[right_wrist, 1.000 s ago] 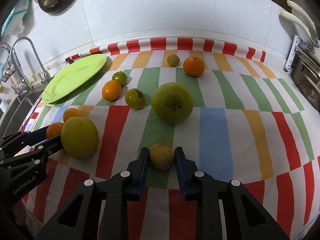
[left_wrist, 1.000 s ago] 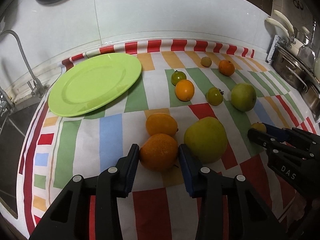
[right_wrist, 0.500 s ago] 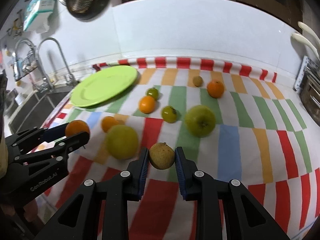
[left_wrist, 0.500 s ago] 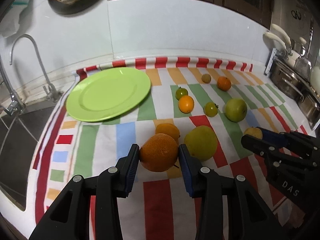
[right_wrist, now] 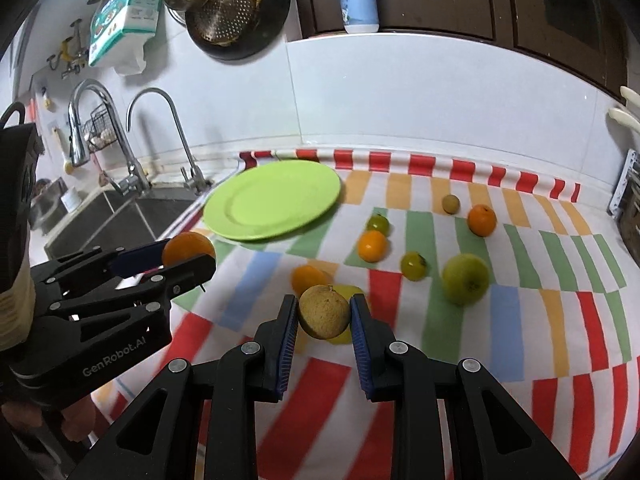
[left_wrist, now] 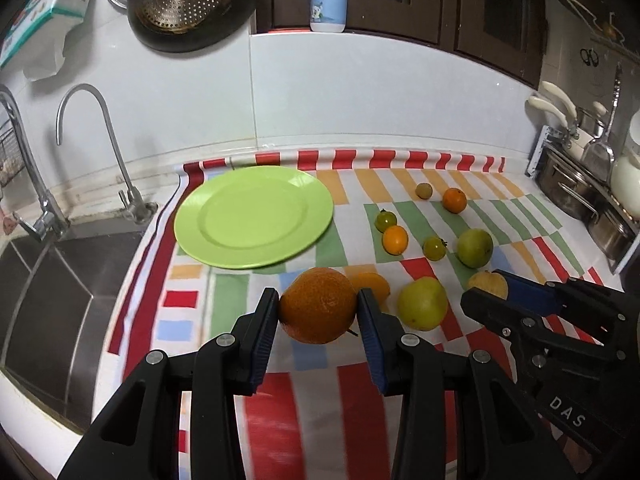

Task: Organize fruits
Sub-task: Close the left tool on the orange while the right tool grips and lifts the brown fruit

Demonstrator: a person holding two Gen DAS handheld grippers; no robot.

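My left gripper (left_wrist: 318,312) is shut on a large orange (left_wrist: 318,305) and holds it above the striped cloth (left_wrist: 304,392), short of the empty green plate (left_wrist: 254,222). My right gripper (right_wrist: 324,318) is shut on a small brownish-yellow fruit (right_wrist: 324,311), also lifted off the cloth. In the left wrist view the right gripper (left_wrist: 486,292) shows at the right with that fruit (left_wrist: 487,283). In the right wrist view the left gripper (right_wrist: 192,256) shows at the left with the orange (right_wrist: 188,247). Several loose fruits stay on the cloth, among them a yellow-green pear-like fruit (left_wrist: 422,309) and a green apple (left_wrist: 475,248).
A steel sink (left_wrist: 52,292) with taps (left_wrist: 100,152) lies left of the cloth. Pots and a utensil rack (left_wrist: 580,184) stand at the right edge. A small orange (left_wrist: 454,200), a tangerine (left_wrist: 395,240) and green tomatoes (left_wrist: 435,248) lie behind the held fruits.
Both grippers have risen and pulled back from the cloth, each carrying its fruit. The orange and the small brownish fruit have left the cloth; the counter and wall now show wider.
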